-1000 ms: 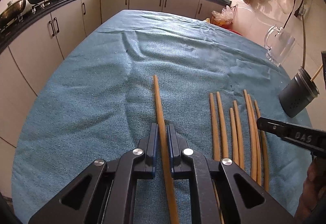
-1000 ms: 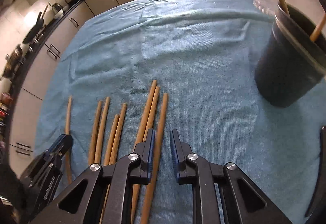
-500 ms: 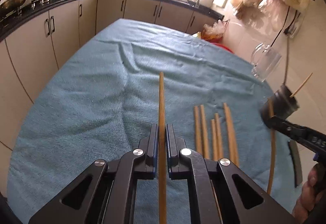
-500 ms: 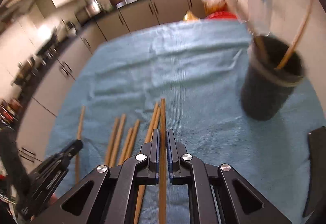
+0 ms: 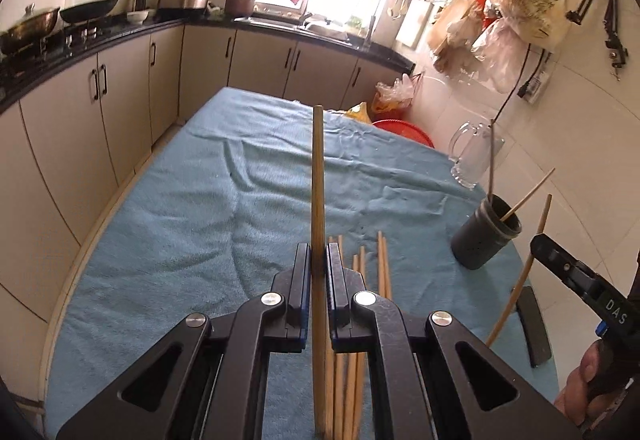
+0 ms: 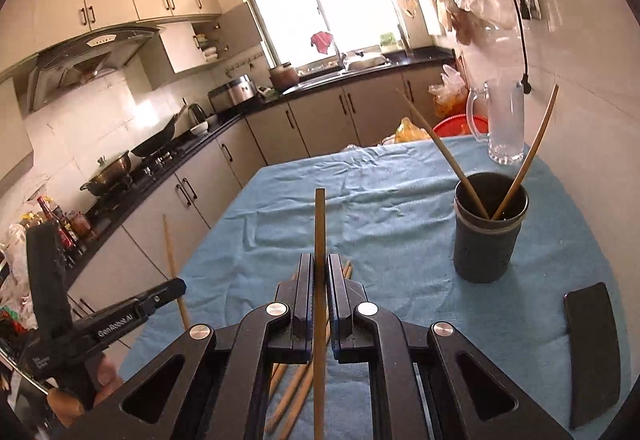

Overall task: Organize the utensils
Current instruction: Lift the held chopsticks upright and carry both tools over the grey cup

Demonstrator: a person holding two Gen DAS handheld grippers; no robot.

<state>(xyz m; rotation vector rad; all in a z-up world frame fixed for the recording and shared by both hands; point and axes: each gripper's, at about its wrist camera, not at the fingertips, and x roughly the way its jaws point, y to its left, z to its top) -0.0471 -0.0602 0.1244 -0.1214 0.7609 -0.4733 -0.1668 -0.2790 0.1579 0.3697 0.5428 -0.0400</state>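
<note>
Blue cloth covers the surface (image 6: 400, 232), where loose chopsticks (image 5: 362, 268) lie near the dark holder (image 6: 490, 228). Both left tongs (image 5: 319, 260) and right tongs (image 6: 319, 272) are each pinching one chopstick, lifted clear. This looks like the carry step; next, each stick needs tipping upright over the holder's mouth.

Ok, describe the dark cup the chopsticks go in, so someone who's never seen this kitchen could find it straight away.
On the table under the blue cloth, look to the right side near the white tiled wall. The dark round holder stands upright, just in front of a clear glass mug. It alone is opaque, with two chopsticks leaning out of it.
</note>
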